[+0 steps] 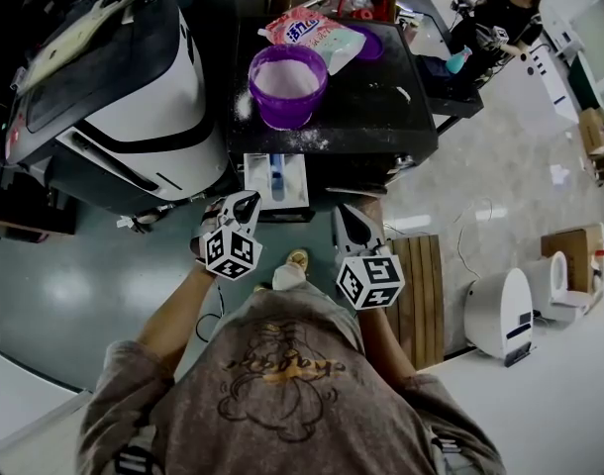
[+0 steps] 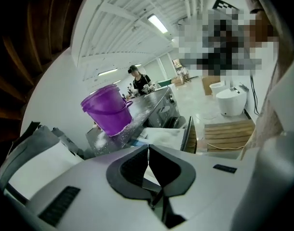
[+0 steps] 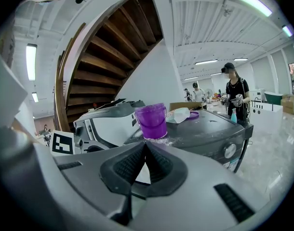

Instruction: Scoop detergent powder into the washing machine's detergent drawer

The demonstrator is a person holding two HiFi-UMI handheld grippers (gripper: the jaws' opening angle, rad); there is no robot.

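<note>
A purple bucket [image 1: 287, 82] holding white powder stands on the dark top of the washing machine [image 1: 381, 107]. Behind it lie a pink and white detergent bag [image 1: 312, 33] and a purple lid [image 1: 369, 43]. The detergent drawer [image 1: 275, 181] is pulled out at the machine's front, with a blue part inside. My left gripper [image 1: 247, 204] hovers just left of the drawer, shut and empty. My right gripper [image 1: 350, 216] is just right of the drawer, also shut and empty. The bucket [image 2: 108, 109] and drawer [image 2: 161, 136] lie beyond my left gripper [image 2: 148, 148]. The bucket [image 3: 152, 121] stands ahead of my right gripper [image 3: 145, 146].
Spilled powder [image 1: 302, 139] dusts the machine top near the bucket. A white and black machine [image 1: 114, 87] stands close on the left. A wooden pallet [image 1: 421, 285] and a white appliance [image 1: 500, 315] are on the floor to the right. A person [image 1: 500, 18] stands far back right.
</note>
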